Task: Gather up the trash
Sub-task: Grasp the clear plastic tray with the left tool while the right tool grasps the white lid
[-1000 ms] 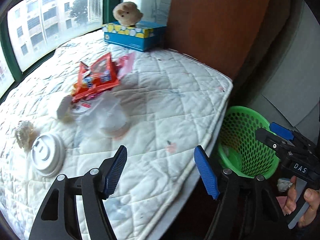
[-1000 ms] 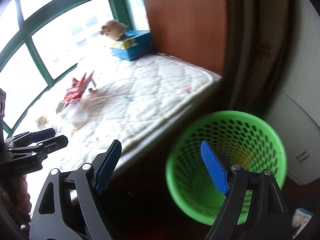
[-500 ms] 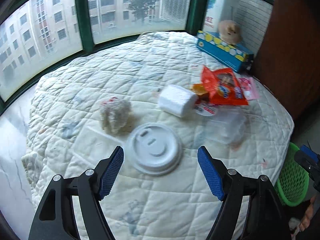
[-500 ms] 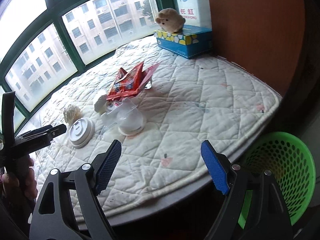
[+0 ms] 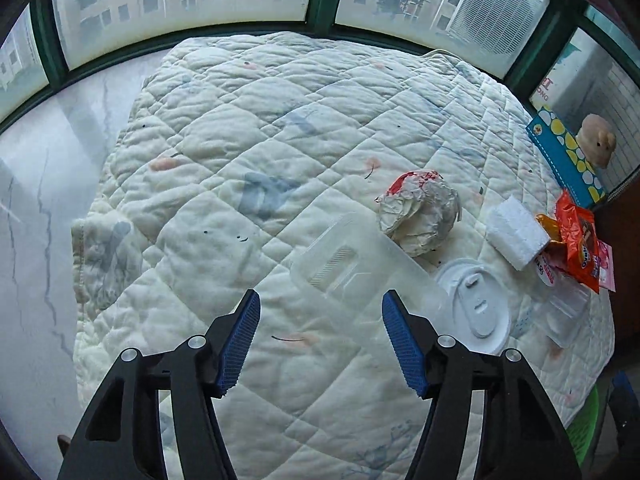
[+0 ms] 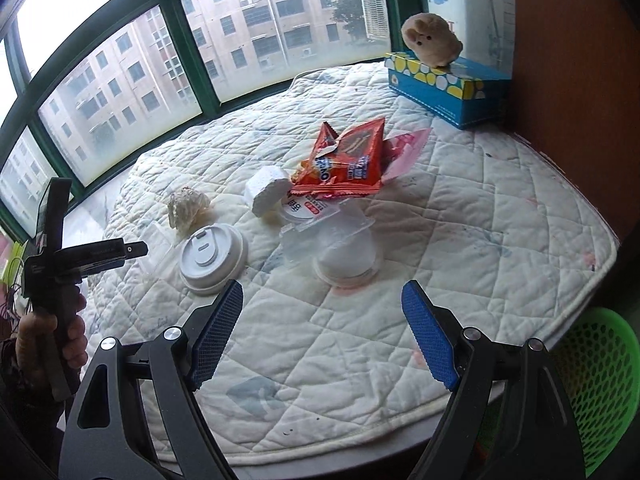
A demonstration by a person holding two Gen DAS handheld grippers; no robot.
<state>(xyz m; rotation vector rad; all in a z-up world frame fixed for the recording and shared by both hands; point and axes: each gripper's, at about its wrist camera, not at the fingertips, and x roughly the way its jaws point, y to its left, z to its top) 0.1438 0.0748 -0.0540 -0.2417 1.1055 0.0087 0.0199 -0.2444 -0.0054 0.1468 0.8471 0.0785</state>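
Trash lies on a white quilted mat [image 5: 248, 152]: a clear plastic lid [image 5: 352, 276], a crumpled paper ball [image 5: 420, 216], a white cup lid [image 5: 478, 308], a white foam block [image 5: 516, 232], an orange snack wrapper [image 6: 348, 160] and a clear plastic cup [image 6: 340, 248]. My left gripper [image 5: 320, 338] is open and empty, just short of the clear lid. My right gripper [image 6: 320, 336] is open and empty, above the mat's near edge, short of the clear cup. A green mesh bin [image 6: 596, 384] stands on the floor at the right.
A blue tissue box [image 6: 448, 80] with a plush toy [image 6: 430, 40] on it sits at the far right by a brown wall panel. Windows curve round the back. The left gripper [image 6: 86, 256] and its hand show at the left of the right wrist view.
Both grippers swung left, away from the green bin and toward the trash on the mat. The left one went furthest; the clear lid now lies just ahead of it. Both stayed open.
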